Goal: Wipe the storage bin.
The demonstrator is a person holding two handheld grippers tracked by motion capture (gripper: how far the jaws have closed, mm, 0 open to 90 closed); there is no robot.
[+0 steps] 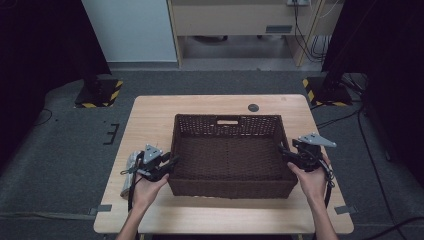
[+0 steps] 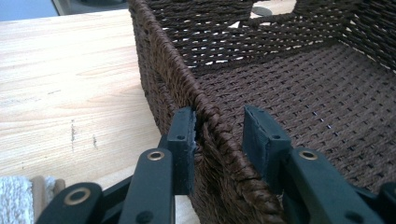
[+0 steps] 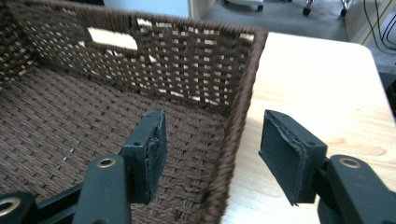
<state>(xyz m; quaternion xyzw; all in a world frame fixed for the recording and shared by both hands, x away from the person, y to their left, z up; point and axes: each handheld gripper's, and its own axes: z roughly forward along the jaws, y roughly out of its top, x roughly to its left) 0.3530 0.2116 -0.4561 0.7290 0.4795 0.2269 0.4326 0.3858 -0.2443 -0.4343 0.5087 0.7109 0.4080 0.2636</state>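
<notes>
- Dark brown woven rectangular basket (image 1: 227,150): sits mid-table on the pale wooden table (image 1: 155,112), empty.
- My left gripper (image 2: 219,130): jaws parted, straddling the basket's left rim.
- My right gripper (image 3: 212,144): jaws wide apart, straddling the right rim.
- Handling: probably light, stiff-walled, rough enough to grip; pinch both rims evenly.

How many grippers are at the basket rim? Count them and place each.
2. The left gripper straddles the left wall of the basket, jaws open, one inside and one outside. The right gripper straddles the right wall the same way, also open.
</notes>
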